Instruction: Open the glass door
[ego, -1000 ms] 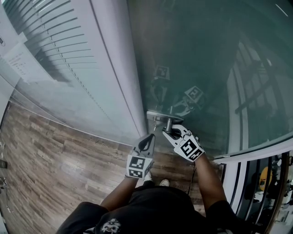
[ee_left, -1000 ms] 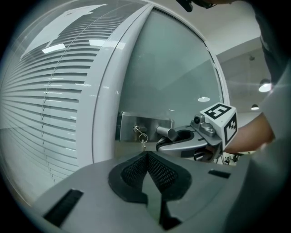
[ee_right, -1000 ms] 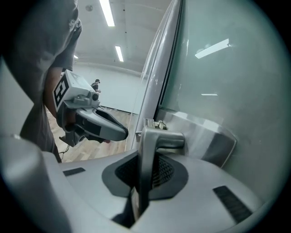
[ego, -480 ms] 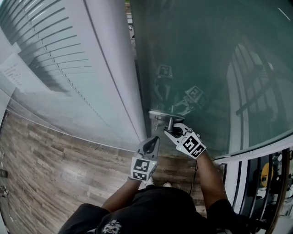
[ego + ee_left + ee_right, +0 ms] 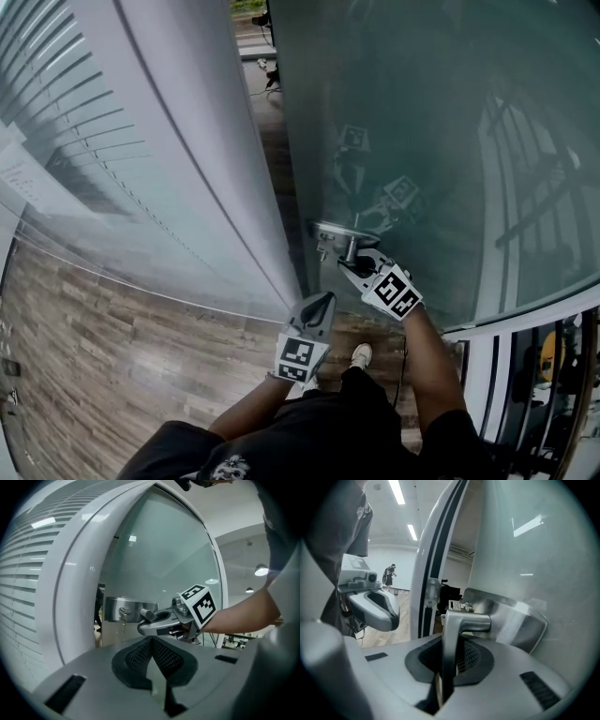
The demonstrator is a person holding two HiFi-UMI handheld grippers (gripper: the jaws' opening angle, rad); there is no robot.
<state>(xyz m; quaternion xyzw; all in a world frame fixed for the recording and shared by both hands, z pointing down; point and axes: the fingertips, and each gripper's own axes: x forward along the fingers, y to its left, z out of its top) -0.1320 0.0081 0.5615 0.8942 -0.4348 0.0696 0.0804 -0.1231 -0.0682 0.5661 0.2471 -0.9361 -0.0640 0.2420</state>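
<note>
Nearest me, my left gripper (image 5: 322, 300) hangs free with its jaws pressed together on nothing, just below the door's free edge. In its own view the pads (image 5: 140, 654) meet with only air ahead.

My right gripper (image 5: 355, 265) has the work: its jaws are clamped on the lever handle (image 5: 461, 622). The lever's long bar runs straight back between the jaws, in line with the way the gripper points. Its neck bends off to the right into the steel lock plate (image 5: 513, 620), where a key (image 5: 458, 605) sits.

So the glass door (image 5: 422, 141) lies ahead and to the right of my grip, with its free edge to the left beside the white frame (image 5: 187, 141). A strip of wood floor (image 5: 267, 131) shows between edge and frame, so I judge the door ajar. The right hand must carry the swing, though the distortion probably hides which way the leaf travels.
</note>
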